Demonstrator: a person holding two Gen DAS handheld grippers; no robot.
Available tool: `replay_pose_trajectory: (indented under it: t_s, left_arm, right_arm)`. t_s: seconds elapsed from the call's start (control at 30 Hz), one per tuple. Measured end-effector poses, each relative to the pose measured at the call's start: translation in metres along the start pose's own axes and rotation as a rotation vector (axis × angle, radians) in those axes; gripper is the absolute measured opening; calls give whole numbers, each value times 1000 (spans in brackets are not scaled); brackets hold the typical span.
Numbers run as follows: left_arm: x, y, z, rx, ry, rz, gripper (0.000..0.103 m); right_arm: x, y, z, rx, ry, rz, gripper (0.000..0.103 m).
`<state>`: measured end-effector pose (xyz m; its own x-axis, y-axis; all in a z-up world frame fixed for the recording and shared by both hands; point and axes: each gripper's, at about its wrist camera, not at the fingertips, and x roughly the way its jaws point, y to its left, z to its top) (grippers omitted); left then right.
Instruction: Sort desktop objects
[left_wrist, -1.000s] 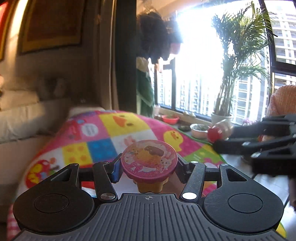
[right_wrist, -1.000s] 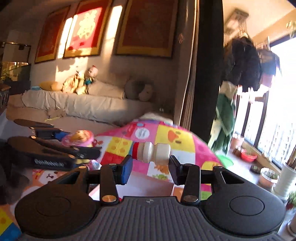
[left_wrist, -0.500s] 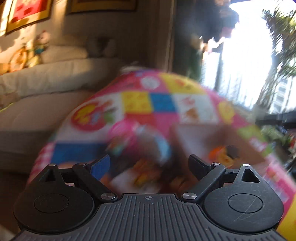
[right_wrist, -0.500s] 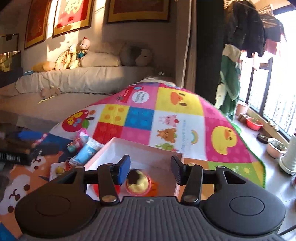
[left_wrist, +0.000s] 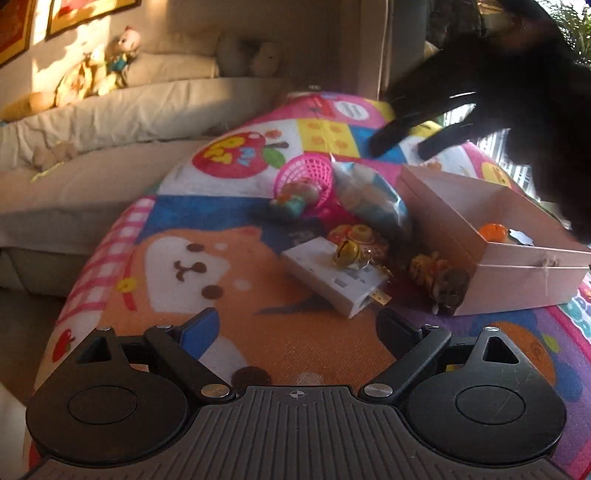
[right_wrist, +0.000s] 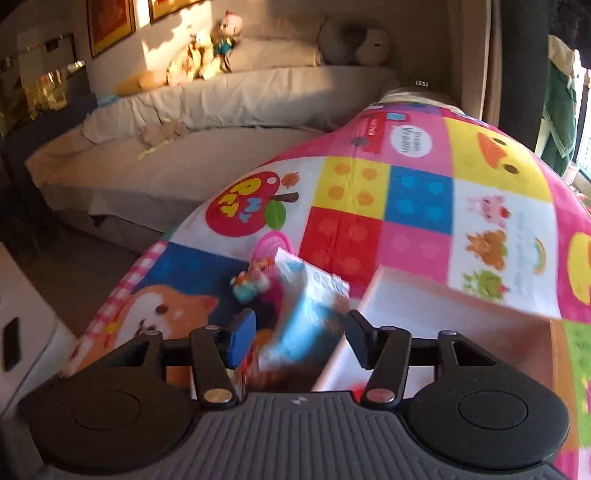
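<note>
1. Here, in the left wrist view, the left gripper (left_wrist: 297, 326) hung above the colourful play mat (left_wrist: 207, 266) with its jaws spread wide and nothing between them.
2. Ahead of it and slightly to its right lay a white rectangular adapter (left_wrist: 334, 280), with a small yellow bell (left_wrist: 346, 253) resting on its top.
3. Beyond the adapter a blue and clear plastic packet (left_wrist: 369, 195) leaned beside a pink mesh basket (left_wrist: 308, 177) tipped on its side, with a small pastel toy (left_wrist: 291, 197) at the basket's mouth.
4. To the right stood an open pink box (left_wrist: 517, 280) holding an orange round item (left_wrist: 493, 232); a small brown and yellow figure (left_wrist: 439, 277) lay against the box's near corner.
5. The right gripper (left_wrist: 399, 146) appeared as a dark blurred shape over the far side of the box, its two fingers apart.
6. In the right wrist view, the right gripper (right_wrist: 301, 339) was released, its jaws parted and gripping nothing.
7. The blue packet (right_wrist: 306, 314), blurred, lay on the mat just beyond and between the fingertips; whether either finger touched it could not be told.
8. The pink basket (right_wrist: 275, 243) and pastel toy (right_wrist: 249, 284) sat just behind the packet, and the pink box (right_wrist: 443, 317) lay to the right, partly under the right finger.
</note>
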<state>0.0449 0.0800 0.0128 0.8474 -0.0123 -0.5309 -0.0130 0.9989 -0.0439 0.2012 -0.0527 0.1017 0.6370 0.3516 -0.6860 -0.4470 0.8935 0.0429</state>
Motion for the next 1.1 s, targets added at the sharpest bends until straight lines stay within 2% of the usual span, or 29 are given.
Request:
replay_pose_trajectory:
  t_s: [0.1,0.2,0.27,0.33,0.37,0.47,0.53,0.57,0.7,0.83,0.93,1.1]
  left_arm:
    - [-1,0,0,-2,-9,-17,96]
    - [1,7,0,-46,-5,-43,96]
    - [0,12,-1,-76,-10,-64,96]
    - [1,16,-1,-102,-9,-76,96]
    - [1,16,-1,-110,-9,-80,96]
    - [0,16,-2,-114,-18,-87,97]
    - [-1,15,-2,-114,-21,-87,98]
    - [-1,13,-2,-114,-22,-73,99]
    - [-1,11,-2,-108,-18,-66,99]
    - [-4,12,-4,-120,-21,-78,100]
    - [-4,11,-3,-107,-12,-83,100]
    - [-1,19,-1,-119,10,-137,101]
  right_arm:
    - [49,11,18,1,91,-55,59]
    - [88,16,24,19,191,-124,60]
    - [104,19,24,22,226,-171,64]
    - [110,26,24,3,242,-187,61]
    - [110,30,26,-4,249,-174,56]
    - [105,41,24,55,297,-40,53]
    - [96,53,15,33,306,16,51]
    - [89,60,8,0,305,35,47]
    - [54,61,-13,-18,276,106,46]
    - [20,37,-33,97,241,182,43]
    - [-10,22,-45,172,155,241,40]
    - [-61,6,-57,225,52,266,40]
